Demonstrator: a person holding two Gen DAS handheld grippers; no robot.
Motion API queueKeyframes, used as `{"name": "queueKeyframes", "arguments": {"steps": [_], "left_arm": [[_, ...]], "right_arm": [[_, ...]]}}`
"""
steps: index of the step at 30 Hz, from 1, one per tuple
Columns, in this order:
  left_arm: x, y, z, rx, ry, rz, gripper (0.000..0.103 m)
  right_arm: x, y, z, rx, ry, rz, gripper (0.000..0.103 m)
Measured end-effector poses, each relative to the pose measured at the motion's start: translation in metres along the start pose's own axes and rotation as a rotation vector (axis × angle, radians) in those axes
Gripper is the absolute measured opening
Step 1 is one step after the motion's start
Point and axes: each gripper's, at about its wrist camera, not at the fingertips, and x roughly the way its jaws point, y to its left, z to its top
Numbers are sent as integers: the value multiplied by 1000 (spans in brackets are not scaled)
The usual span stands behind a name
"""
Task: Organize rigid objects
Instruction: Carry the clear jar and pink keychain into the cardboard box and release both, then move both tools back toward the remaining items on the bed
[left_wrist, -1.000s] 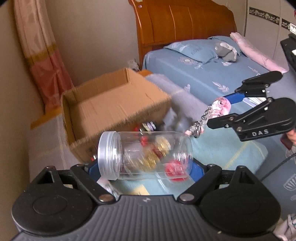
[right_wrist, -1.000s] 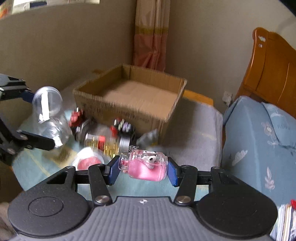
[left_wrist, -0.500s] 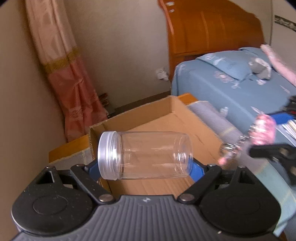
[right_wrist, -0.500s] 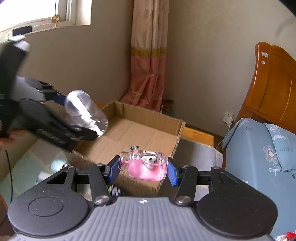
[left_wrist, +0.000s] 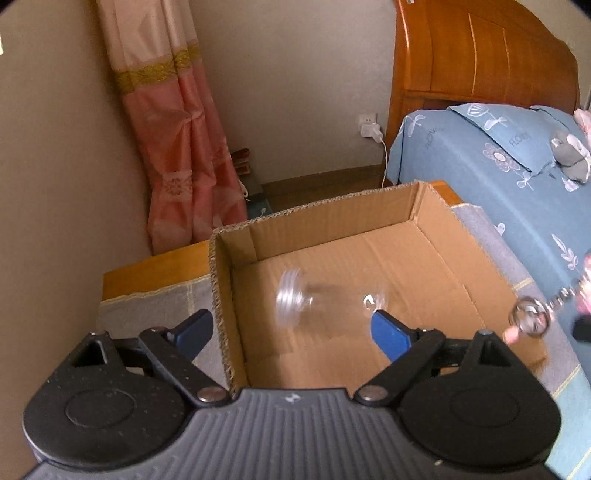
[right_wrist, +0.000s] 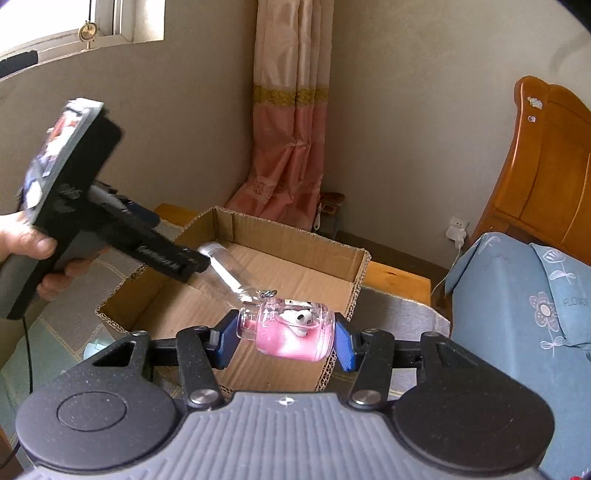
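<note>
My left gripper (left_wrist: 291, 332) is open above the near edge of the open cardboard box (left_wrist: 332, 221). The clear plastic jar (left_wrist: 321, 299) is free of the jaws, blurred in mid-air inside the box; it also shows in the right wrist view (right_wrist: 225, 271) just beyond the left gripper's fingers (right_wrist: 173, 258). My right gripper (right_wrist: 286, 338) is shut on a pink earbud case (right_wrist: 291, 332) with a key ring, held over the box's near rim (right_wrist: 332, 354). The key ring (left_wrist: 530, 323) shows at the right of the left wrist view.
The box sits on a grey cloth (left_wrist: 155, 306) over a wooden stand. A blue bed (left_wrist: 498, 173) with a wooden headboard (left_wrist: 480, 55) is at the right. A pink curtain (left_wrist: 177, 147) and a wall stand behind the box.
My left gripper opened and let go of the clear jar, which drops into the box. Both grippers moved further over the box. The right gripper still holds the pink case.
</note>
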Motion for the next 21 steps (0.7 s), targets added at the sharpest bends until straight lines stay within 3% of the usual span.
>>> {"name": "queueKeyframes", "arguments": {"steps": [17,18,19,21], "left_arm": [[-78,3,-51,30,-74,-27,97],[-80,3,-56,31,-76,-31,97],[-82,2,-61,29,-74,-27,98],[-82,2,-70,22,-63,-21,101]], "right_arm": [[75,-19,41,77,77,-43,59],[76,-20,41,89,70,-44,72],[77,-21,41,97,59,-56,92],[72,-20,39,113,30,-66,103]]}}
